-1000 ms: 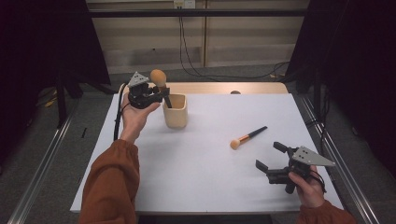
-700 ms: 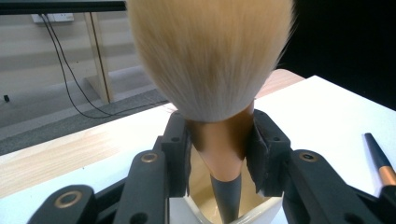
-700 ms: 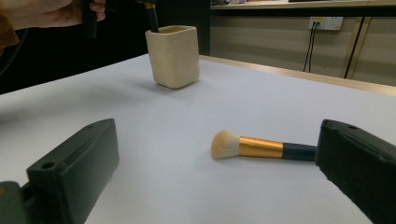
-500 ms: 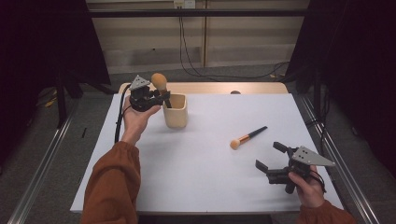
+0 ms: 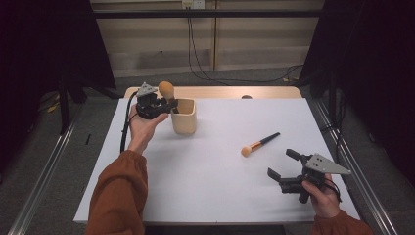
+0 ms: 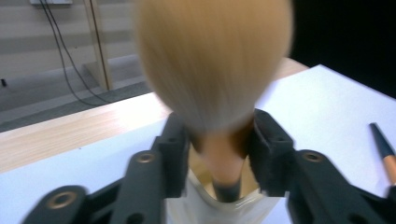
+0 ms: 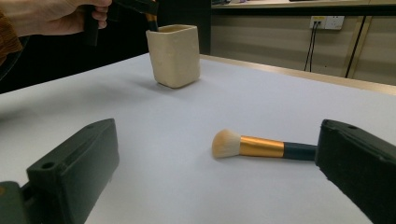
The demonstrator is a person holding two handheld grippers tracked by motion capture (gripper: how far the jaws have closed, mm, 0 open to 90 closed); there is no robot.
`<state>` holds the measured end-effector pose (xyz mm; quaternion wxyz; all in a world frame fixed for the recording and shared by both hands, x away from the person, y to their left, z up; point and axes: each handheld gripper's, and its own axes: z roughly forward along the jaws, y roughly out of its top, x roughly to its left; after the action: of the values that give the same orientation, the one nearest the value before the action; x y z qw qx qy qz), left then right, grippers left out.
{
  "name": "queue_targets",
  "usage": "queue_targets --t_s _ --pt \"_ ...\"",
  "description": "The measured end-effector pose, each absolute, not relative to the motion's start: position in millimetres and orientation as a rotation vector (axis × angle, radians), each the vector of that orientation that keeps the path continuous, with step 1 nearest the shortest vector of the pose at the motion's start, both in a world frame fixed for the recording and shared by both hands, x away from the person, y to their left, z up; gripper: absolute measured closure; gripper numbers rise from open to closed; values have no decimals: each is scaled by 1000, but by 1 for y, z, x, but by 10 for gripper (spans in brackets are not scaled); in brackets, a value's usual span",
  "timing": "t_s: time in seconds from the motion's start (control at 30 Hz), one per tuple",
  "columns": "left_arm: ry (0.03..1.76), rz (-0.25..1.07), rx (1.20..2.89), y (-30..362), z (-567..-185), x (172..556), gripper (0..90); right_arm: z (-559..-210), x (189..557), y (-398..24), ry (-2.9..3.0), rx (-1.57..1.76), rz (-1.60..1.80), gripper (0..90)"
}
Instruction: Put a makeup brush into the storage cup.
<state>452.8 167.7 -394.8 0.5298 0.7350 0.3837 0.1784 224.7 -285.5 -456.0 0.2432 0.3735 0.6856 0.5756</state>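
dark curtains and a pale wall with trailing cables stand behind a white surface (image 5: 210, 181) with a light wooden strip along its far edge. the left tool (image 5: 172, 104) is held up at the far left part of the surface, right at the rim of a cream, square-sided ceramic cup (image 5: 185, 117). between its black jaws stands a large make-up brush with a rounded tan bristle head (image 5: 166, 89), upright, its head rising above the tool and its dark lower end down inside the cup's mouth. the jaws have just been opening, and in the left gripper view a narrow gap shows on each side of the brush's copper-coloured neck (image 6: 223, 156), so the pads stand close beside it without pressing. the right tool (image 5: 283, 164) rests low at the near right of the surface, well apart from the cup, its jaws spread wide with nothing between them. just beyond those jaws lies a second, smaller brush with a pale orange tip, a gold ferrule and a dark handle (image 5: 260, 143), flat on the surface, its bristle end pointing towards the person. an orange-brown sleeve (image 5: 117, 196) covers the left forearm.
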Motion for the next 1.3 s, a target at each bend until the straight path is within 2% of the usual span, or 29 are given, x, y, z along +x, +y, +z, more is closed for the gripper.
queue_targets --t_s 0.13,0.23,0.37,0.63,0.93,1.3 --pt "934 416 1754 169 -397 452 432 -456 225 -285 1873 1016 1575 0" --pt "938 417 1746 171 -399 452 376 -456 225 -285 1872 1017 1574 0" --pt "961 434 1729 174 -400 451 238 -456 225 -285 1872 1018 1573 0" --pt "958 473 1712 182 -397 445 80 -456 225 -285 1874 1016 1573 0" --pt "930 478 1689 188 -396 434 23 -456 225 -284 1878 1016 1572 0" --pt "908 496 1686 196 -399 416 27 -456 226 -285 1876 1020 1571 0"
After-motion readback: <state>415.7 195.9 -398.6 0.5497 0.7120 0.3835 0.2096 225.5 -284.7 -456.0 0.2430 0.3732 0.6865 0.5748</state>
